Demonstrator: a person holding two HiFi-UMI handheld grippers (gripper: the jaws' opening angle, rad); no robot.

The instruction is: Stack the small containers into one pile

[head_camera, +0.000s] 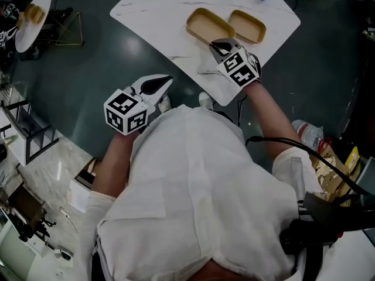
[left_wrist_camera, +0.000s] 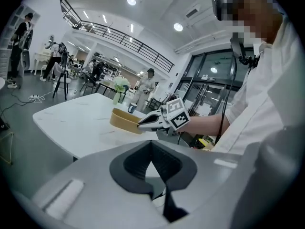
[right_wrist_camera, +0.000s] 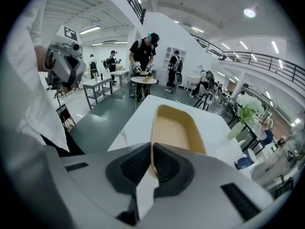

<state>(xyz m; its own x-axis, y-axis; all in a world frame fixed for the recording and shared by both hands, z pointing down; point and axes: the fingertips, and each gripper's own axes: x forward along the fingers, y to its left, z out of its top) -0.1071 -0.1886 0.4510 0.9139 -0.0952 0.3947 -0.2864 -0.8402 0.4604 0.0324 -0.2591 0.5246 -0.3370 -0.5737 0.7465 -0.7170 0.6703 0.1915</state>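
1. The left gripper (head_camera: pixel 159 86) hangs off the white table's (head_camera: pixel 158 10) near edge, its fingers together on nothing.
2. The right gripper (head_camera: pixel 218 44) has its fingers clamped on the near rim of one tan oval container (head_camera: pixel 206 23).
3. The second container (head_camera: pixel 247 26) lies just beside it, on the table.
4. With only one thin end pinched, I'd worry the held container droops or slips free, or catches the second container's rim instead of nesting.

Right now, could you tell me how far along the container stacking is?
Done: nothing stacked; the nearer container and farther container lie side by side on the white table. In hand: the right gripper is shut on the nearer container's rim; the left gripper is shut, empty. Left: set one inside the other.
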